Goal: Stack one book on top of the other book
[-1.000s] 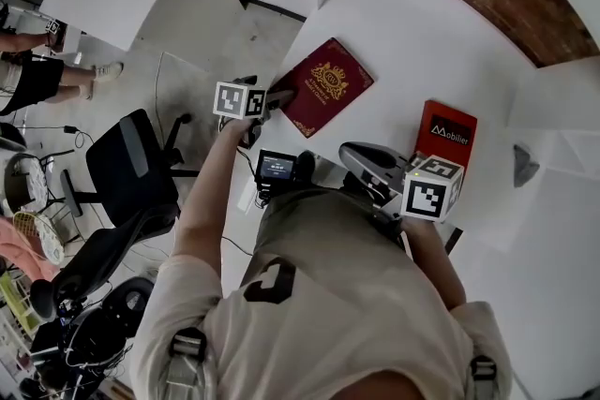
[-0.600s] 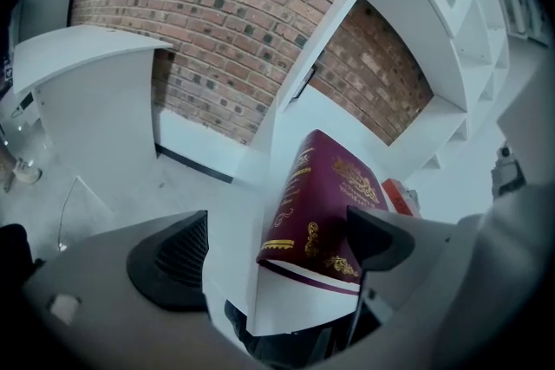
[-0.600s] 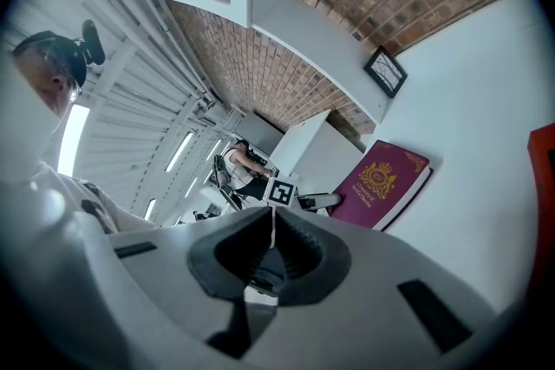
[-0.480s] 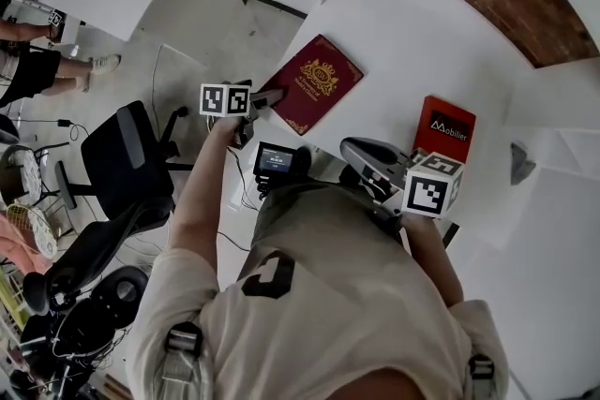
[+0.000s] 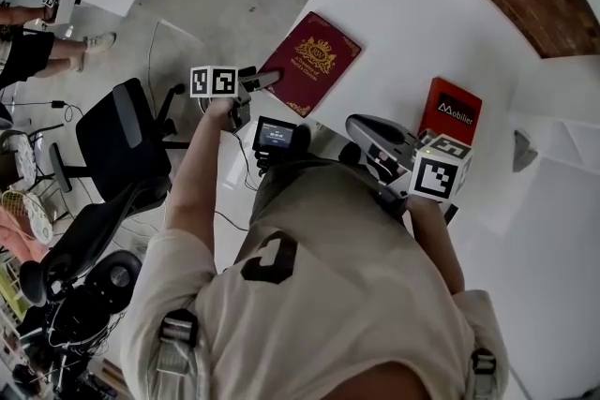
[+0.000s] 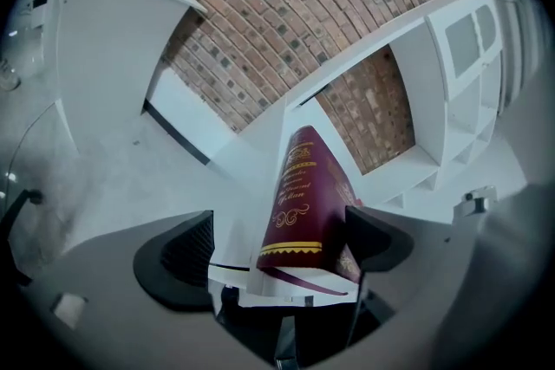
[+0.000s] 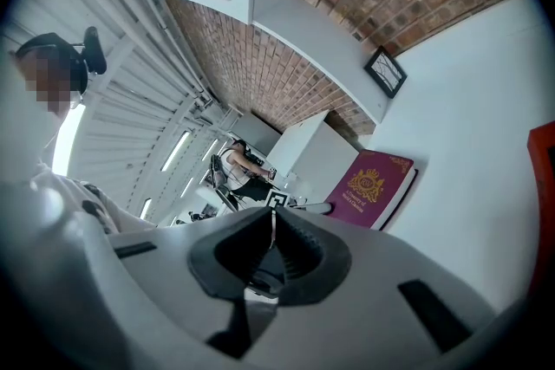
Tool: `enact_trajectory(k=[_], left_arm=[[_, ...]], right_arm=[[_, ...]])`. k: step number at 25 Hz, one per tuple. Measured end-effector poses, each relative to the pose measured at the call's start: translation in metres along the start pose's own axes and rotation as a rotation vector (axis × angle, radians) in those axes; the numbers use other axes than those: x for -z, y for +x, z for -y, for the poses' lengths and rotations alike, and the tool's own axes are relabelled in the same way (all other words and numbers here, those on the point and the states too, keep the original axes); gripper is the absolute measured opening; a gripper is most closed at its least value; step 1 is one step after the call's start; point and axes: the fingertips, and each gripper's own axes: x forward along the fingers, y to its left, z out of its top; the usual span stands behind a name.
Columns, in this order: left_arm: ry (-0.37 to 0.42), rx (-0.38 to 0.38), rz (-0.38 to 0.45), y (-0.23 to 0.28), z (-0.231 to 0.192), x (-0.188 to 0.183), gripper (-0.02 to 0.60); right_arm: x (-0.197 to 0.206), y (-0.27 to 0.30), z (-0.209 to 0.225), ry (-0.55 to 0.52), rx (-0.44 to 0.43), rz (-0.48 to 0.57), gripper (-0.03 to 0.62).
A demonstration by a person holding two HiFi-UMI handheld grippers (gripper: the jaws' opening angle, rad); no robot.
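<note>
— Well, closest to us, at about two o'clock, our right gripper [image 7: 270, 225] has its jaws pressed together with nothing in them.

— And our left gripper [image 6: 277, 243]?

— Out at eleven o'clock, at the edge of the white table [image 5: 403, 14]. Its jaws stand wide apart. The near corner of the maroon book [image 6: 303, 195] sits between them, close against the right-hand jaw and clear of the other. We cannot tell whether that jaw touches it.

— Where does that book lie?

— On the table near its edge at twelve o'clock, gold crest up. The red book [image 5: 450, 111] lies well apart from it at two o'clock, just beyond our right gripper.

— And farthest out?

— We see the brick wall [image 6: 286, 4] behind the table.
</note>
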Motion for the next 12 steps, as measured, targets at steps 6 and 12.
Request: enact_trajectory(k=[6,12], left_arm=[[-0.116,0.107,0.037,-0.015,-0.007,0.013,0.465],[-0.217,0.213,0.081,-0.027,-0.015,0.025,0.462]], right_arm=[[-0.001,0.009,-0.007,-0.002,0.025,-0.005,0.006],[0.005,0.027,-0.014,-0.01,0.042,-0.017,0.006]])
